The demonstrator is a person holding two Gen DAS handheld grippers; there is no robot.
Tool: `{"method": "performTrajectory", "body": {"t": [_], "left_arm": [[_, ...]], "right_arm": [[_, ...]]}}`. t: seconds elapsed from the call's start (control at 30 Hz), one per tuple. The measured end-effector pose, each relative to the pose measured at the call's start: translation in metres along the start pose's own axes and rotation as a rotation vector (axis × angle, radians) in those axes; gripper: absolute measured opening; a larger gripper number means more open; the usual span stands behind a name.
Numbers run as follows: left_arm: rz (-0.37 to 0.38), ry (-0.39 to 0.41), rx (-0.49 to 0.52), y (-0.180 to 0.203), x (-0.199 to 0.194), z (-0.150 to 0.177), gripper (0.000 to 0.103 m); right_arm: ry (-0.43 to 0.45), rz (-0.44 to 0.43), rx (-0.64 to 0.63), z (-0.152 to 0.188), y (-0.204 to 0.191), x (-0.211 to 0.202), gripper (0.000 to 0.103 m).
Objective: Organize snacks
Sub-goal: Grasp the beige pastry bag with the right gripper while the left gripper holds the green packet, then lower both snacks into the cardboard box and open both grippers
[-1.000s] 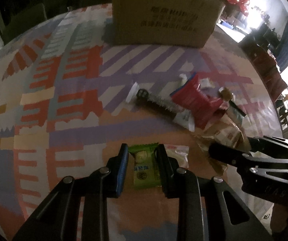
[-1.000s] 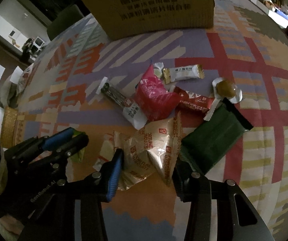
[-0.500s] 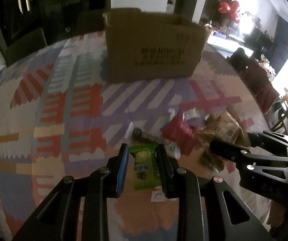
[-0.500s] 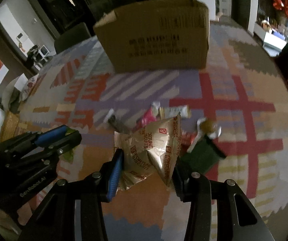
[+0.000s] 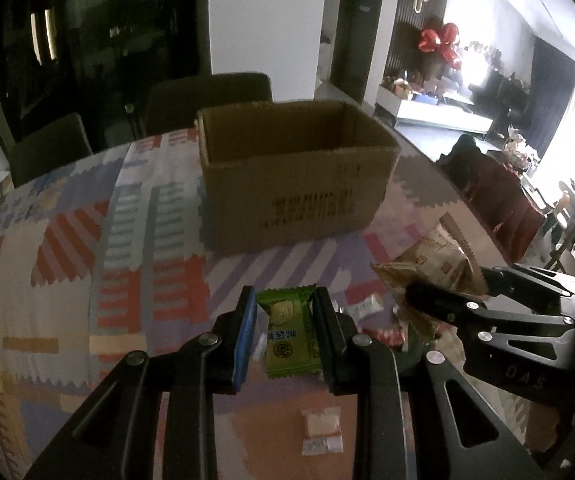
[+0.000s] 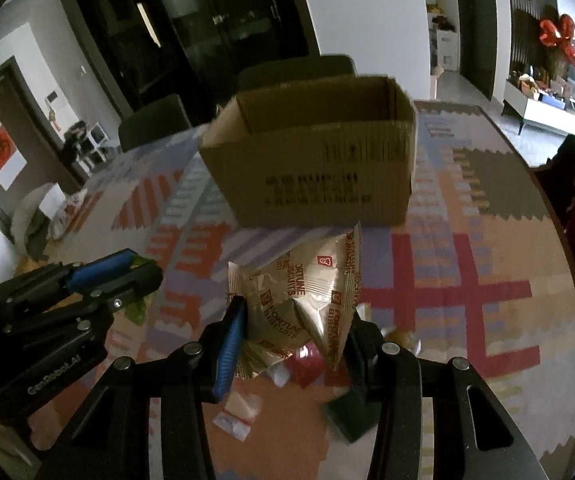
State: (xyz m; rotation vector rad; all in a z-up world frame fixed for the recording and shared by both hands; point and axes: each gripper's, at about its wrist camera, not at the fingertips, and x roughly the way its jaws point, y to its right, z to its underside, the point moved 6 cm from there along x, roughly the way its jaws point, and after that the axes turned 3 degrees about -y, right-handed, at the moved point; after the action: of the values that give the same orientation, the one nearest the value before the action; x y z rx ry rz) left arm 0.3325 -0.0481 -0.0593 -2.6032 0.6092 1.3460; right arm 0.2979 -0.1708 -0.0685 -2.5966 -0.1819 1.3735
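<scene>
"FORTUNE BISCUITS" in red, several times, on beige packet point(image 6: 307, 304). "GenRobot.AI" on left gripper point(image 6: 135, 276) body. "DAS" on right gripper point(image 5: 443, 300) body. Cardboard box point(image 6: 315, 176) print and green packet point(image 5: 289, 332) label: unreadable.

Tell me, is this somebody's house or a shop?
Probably a house, in its dining area. A table with a patterned tablecloth has dark chairs round it, and a living room with a low white cabinet and red bow decoration lies beyond.

Round table point(image 5: 47, 280) in patchwork cloth, bearing open cardboard box point(image 5: 299, 184) and loose snack packets point(image 5: 321, 432).
</scene>
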Motion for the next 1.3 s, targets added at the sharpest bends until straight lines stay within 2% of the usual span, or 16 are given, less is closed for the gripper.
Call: {"method": "performTrajectory", "body": {"t": [0.33,0.63,0.93,1.3], "left_arm": [[0.006,0.046,0.006,-0.004,0.000,-0.056,0.029],[-0.005,0.075,0.012,-0.009,0.009,-0.104,0.028],[0.009,0.056,0.002,-0.013,0.029,-0.136,0.028],[0.044,-0.005,-0.034,-0.024,0.072,-0.163,0.028]], "right_arm": [[0.069,0.012,-0.023,-0.055,0.005,-0.006,0.046],[0.090,0.009,-0.012,-0.100,0.012,-0.001,0.046],[0.081,0.012,-0.009,-0.140,0.023,0.012,0.046],[0.013,0.017,-0.008,-0.163,0.035,0.051,0.046]]}}
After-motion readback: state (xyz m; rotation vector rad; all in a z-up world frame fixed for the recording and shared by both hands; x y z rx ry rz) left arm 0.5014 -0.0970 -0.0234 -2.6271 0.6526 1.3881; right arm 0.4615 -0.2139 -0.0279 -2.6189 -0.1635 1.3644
